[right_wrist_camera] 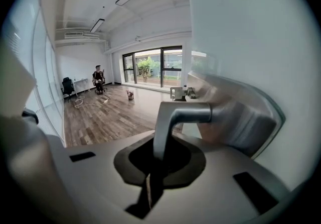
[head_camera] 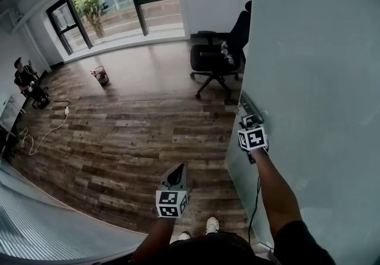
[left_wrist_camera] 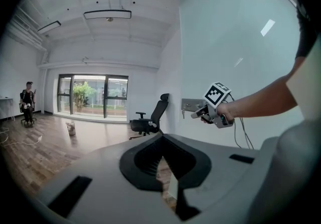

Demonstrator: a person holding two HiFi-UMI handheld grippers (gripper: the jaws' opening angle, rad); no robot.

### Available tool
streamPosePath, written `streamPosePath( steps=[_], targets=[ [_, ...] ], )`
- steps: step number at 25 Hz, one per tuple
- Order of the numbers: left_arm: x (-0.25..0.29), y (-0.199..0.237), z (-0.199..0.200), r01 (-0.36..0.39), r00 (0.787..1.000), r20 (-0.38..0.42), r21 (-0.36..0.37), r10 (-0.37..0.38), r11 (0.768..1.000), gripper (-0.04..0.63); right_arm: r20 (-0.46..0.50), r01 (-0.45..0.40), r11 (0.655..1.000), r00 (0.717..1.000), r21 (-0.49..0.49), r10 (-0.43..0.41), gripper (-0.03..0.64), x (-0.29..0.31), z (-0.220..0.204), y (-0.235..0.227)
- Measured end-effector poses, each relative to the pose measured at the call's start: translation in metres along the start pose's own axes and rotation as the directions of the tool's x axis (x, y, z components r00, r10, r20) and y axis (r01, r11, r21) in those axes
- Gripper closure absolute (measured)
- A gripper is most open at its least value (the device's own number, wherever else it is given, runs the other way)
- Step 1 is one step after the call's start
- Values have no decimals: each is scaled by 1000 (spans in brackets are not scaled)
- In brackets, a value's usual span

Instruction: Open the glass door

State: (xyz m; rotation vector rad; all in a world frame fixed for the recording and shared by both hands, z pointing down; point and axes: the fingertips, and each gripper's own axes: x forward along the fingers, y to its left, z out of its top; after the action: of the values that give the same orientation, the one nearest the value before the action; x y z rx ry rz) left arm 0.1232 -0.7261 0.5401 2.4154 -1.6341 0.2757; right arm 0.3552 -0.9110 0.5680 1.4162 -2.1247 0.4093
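The frosted glass door (head_camera: 314, 73) stands at the right of the head view, swung into the room, with its edge toward me. A metal lever handle (right_wrist_camera: 176, 115) on a lock plate (left_wrist_camera: 189, 103) sits on that edge. My right gripper (head_camera: 247, 116) is shut on the handle's lever, which runs down between its jaws (right_wrist_camera: 152, 168). In the left gripper view the right gripper (left_wrist_camera: 202, 114) shows at the plate, held by a hand. My left gripper (head_camera: 177, 176) hangs over the wooden floor left of the door, shut with nothing in it (left_wrist_camera: 169, 188).
A black office chair (head_camera: 221, 56) stands just beyond the door's far edge. A small bin (head_camera: 100, 75), a seated person (head_camera: 27, 79) and a white cable (head_camera: 46, 132) lie farther off on the wooden floor. A glass partition (head_camera: 47, 222) runs along the lower left.
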Motion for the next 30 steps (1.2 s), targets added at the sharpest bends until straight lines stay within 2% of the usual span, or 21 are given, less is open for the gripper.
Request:
streamPosePath(
  steps=[5, 12, 15, 18, 20, 24, 28, 30],
  targets=[
    [13, -13, -6, 5, 1000, 8, 6, -5, 1000, 597, -4, 46, 999, 999, 15, -46, 603, 7, -9, -26],
    [6, -29, -3, 18, 1000, 2, 17, -18, 1000, 597, -34, 80, 997, 996, -13, -80, 601, -2, -6, -30],
    [-2, -23, -5, -6, 1000, 1, 6, 6, 1000, 597, -95, 73, 995, 992, -66, -80, 601, -8, -6, -22],
    [-10, -18, -1, -16, 1000, 15, -5, 16, 1000, 597, -199, 65, 991, 976, -119, -88, 600, -14, -9, -18],
    [-20, -17, 8, -15, 999, 28, -1, 15, 1000, 597, -256, 33, 992, 965, -119, -63, 591, -20, -8, -12],
    [-61, -13, 22, -17, 998, 65, 6, 16, 1000, 597, -311, -2, 993, 950, -120, -36, 580, -35, -5, 3],
    [-102, -3, 27, -7, 996, 84, 8, 6, 1000, 597, -291, 60, 993, 953, -106, -89, 524, -52, -1, 4],
    [-119, 8, 19, -21, 996, 88, 0, 21, 1000, 597, -245, 105, 986, 960, -127, -133, 451, -60, 6, 8]
  ],
)
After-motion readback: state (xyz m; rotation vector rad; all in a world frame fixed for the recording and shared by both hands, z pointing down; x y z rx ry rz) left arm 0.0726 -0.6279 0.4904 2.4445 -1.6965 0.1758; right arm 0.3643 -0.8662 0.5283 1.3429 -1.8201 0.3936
